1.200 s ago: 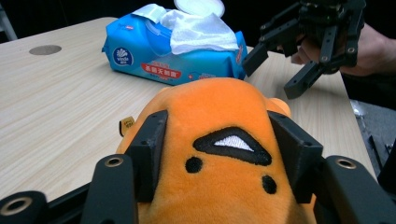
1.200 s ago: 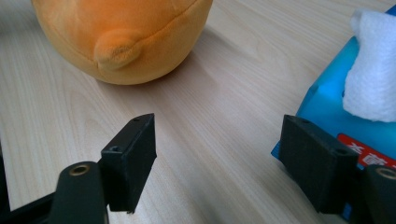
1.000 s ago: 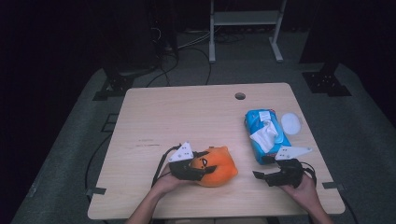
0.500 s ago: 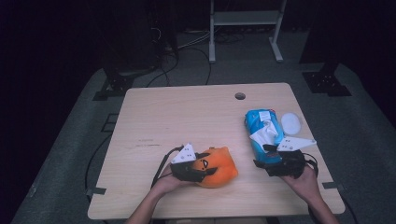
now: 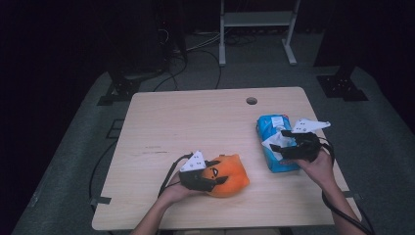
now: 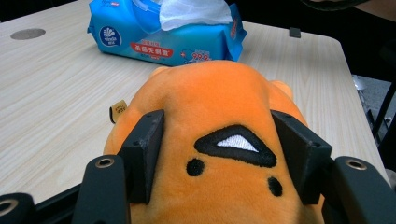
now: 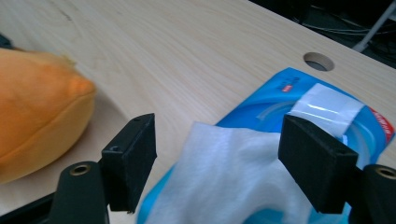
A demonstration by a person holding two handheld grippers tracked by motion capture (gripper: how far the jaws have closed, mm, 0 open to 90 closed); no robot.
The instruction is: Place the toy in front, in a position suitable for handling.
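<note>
The left gripper [image 5: 211,180] sits near the front edge of the table [image 5: 195,117], a little left of centre, its two black jaws pressed into the sides of an orange plush toy [image 5: 227,175]; in the left gripper view the pads dent the soft fabric on both flanks, so the toy is squeezed between them and rests on the wood. The right gripper [image 5: 286,147] hovers over on the right side of the table, above a blue pack of wet wipes [image 5: 274,147]. Its jaws stand wide apart, and in the right gripper view a white wipe [image 7: 233,182] rising from the pack lies between them with neither pad touching it. Counting up, there are two grippers, one plush toy, one pack of wipes and one wipe poking out of the pack's top. The toy [image 6: 219,154] is rounded and bright orange, with a black-edged white triangle stitched on it, two small black dots beside that, and a small tan tag at its side. The pack [image 6: 163,32] is glossy blue with printed labels and a clear flap folded back at its opening. A round cable hole [image 5: 251,101] marks the far side of the tabletop.
</note>
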